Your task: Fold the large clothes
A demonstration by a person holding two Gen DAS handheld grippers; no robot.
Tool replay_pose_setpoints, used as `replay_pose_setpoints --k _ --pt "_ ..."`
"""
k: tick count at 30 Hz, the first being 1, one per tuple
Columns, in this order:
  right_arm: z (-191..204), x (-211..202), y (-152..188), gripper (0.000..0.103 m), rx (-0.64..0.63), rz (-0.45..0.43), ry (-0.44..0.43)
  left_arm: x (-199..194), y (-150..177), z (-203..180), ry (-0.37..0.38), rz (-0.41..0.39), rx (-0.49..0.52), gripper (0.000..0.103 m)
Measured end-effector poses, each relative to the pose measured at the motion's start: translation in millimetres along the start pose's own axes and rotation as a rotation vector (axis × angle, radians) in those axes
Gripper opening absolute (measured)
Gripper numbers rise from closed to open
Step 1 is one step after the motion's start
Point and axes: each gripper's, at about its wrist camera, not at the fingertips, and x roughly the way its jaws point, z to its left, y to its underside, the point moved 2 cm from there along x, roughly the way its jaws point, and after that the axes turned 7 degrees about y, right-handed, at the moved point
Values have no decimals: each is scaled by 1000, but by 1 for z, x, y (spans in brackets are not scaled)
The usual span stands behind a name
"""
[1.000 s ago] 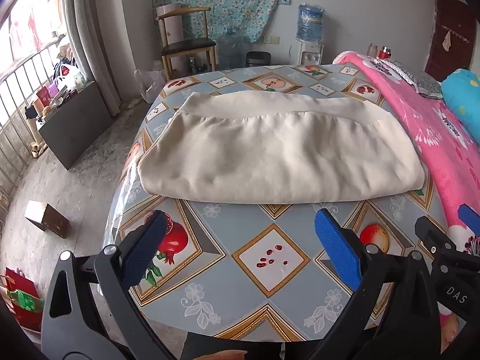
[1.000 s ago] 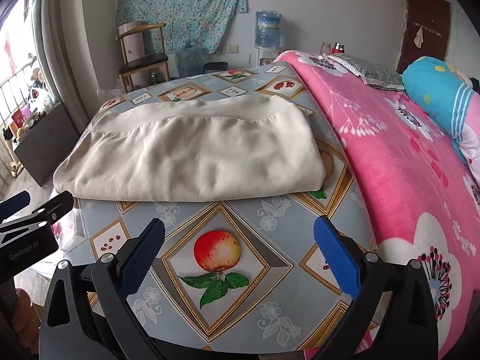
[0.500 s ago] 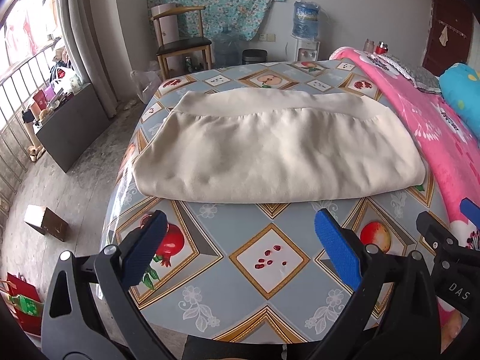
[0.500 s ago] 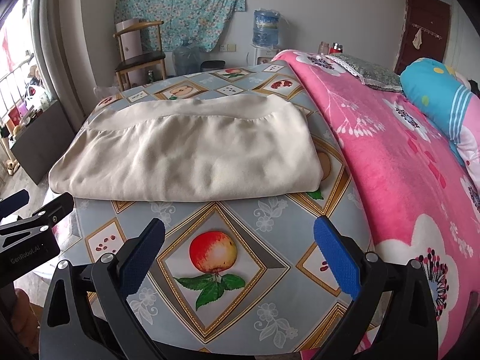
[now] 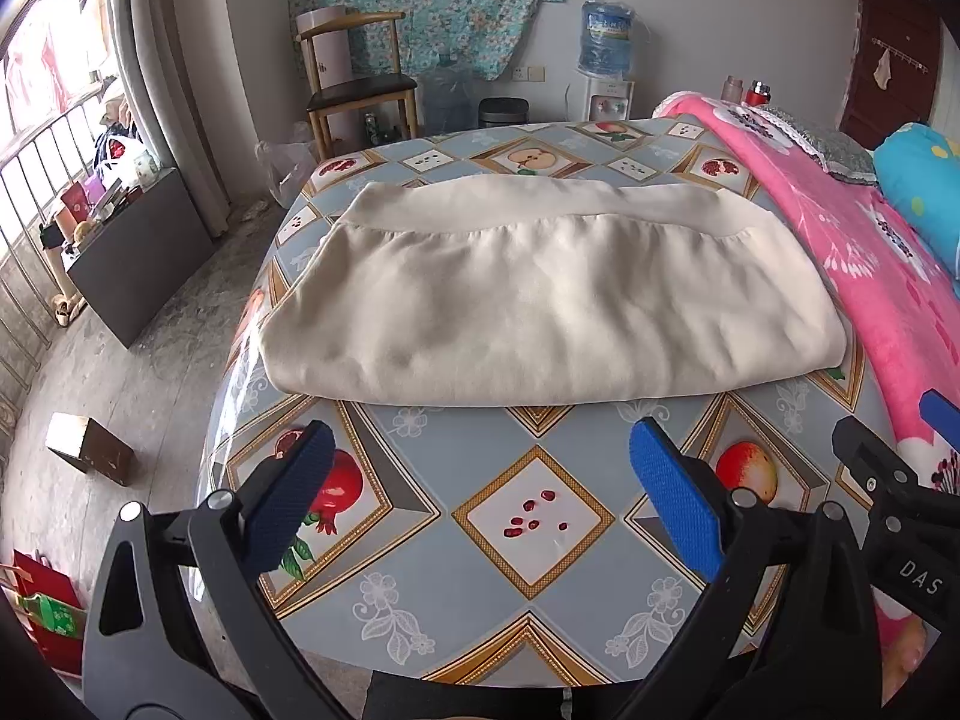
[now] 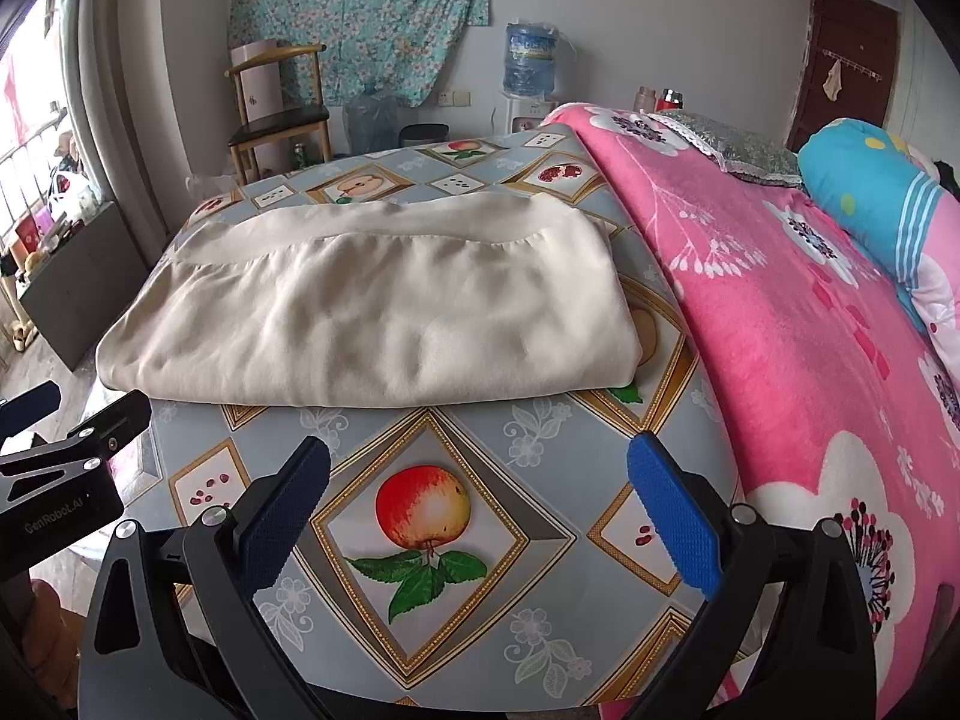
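Both grippers are spread wide and empty. Left gripper (image 5: 477, 492) hovers above the near part of the grey-blue fruit-print tablecloth (image 5: 534, 516); its blue ribbed pads (image 5: 675, 510) touch nothing. Right gripper (image 6: 477, 495) hovers likewise over the printed apple, nothing between its fingers, and its tip shows at the right edge of the left wrist view.

Change over the last second: little. The cream-coloured folded garment (image 5: 552, 294) sits slightly farther off and lower in each view, so both tools have backed away a little toward the near edge. The garment's outline and creases are unchanged.

Garment position: lying flat across the middle of the tablecloth, smooth waistband-like strip along the far edge, rounded fold line along the near edge, right end just beside the pink floral fleece blanket (image 6: 798, 324). It is apart from both grippers.

Judgement: one fold looks complete and released; the bundle is still wide left to right, so a further fold across its length probably remains. The retreat reads as repositioning before a new grasp.
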Motion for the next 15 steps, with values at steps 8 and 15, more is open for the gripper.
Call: replay_pose_setpoints --k 8,15 --pt "0 -1 -1 97 -1 -4 2 0 0 0 -2 -3 2 95" --pt "0 -2 -1 97 -2 -7 4 0 0 0 -2 -1 1 95"
